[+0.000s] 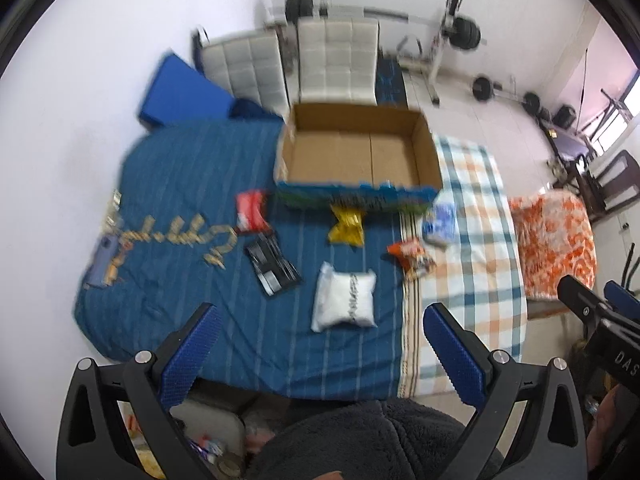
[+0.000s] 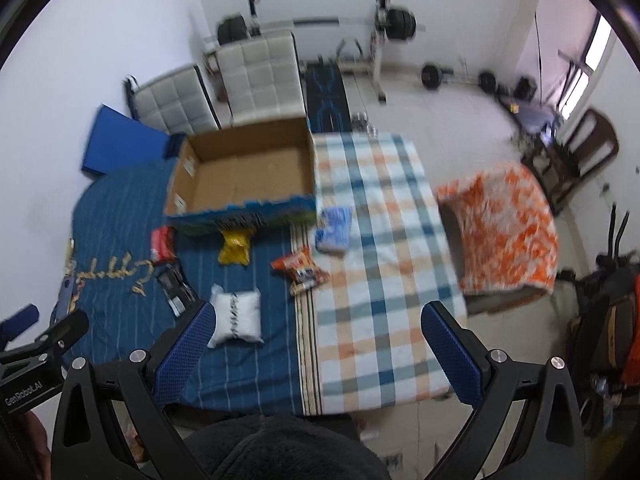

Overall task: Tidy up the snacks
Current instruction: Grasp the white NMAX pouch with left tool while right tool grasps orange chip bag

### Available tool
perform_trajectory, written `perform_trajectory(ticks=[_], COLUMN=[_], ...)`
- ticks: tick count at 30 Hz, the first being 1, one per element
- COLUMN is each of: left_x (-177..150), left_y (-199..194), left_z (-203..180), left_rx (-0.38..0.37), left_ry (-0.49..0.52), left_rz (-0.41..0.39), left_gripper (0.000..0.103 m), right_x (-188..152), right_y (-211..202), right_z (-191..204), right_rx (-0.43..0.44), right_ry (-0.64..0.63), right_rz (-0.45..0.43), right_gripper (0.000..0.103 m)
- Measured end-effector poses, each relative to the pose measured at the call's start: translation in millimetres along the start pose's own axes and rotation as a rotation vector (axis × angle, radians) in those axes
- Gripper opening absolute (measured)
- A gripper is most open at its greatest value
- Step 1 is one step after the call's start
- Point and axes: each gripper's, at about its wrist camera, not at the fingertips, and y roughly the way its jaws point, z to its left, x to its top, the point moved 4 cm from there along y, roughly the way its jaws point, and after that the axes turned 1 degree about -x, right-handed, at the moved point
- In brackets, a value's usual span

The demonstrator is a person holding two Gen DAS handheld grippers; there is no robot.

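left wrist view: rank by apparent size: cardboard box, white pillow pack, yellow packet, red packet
1. open brown cardboard box
2. white pillow-shaped pack, nearest the camera
3-4. yellow crinkled packet and red packet: look alike, blurred, not ranked

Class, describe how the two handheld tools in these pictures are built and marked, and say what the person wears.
Each tool, left and right, has a black frame with triangular cut-outs, silver bolts, and two fingers faced with textured blue pads. White lettering shows on both bodies: "GenRobot.AI" on the left, "DAS" on the right. No cables show. The person wears a dark fleecy garment.
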Motion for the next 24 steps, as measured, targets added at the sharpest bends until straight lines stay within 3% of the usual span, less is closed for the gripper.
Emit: perform_trajectory(ticks=[8, 16, 24], left_x=[-10, -29, -55], left_y=[136, 270, 355], left_z=[-14, -23, -28], left_rx=[-0.053, -0.033, -0.004], left_ry=[-0.027, -0.047, -0.053], left_rz=[0.240, 0.447, 0.610], left_gripper=[0.103, 0.103, 0.103], right_x=[-9, -20, -17], right_y=[125, 265, 335], right_z=[-35, -33, -13], right_rx=[-0.029, -0.047, -0.008], right_ry=[-0.019, -0.110, -0.183], right_rz=[0.192, 0.320, 0.406], right_gripper=[0.103, 0.103, 0.103])
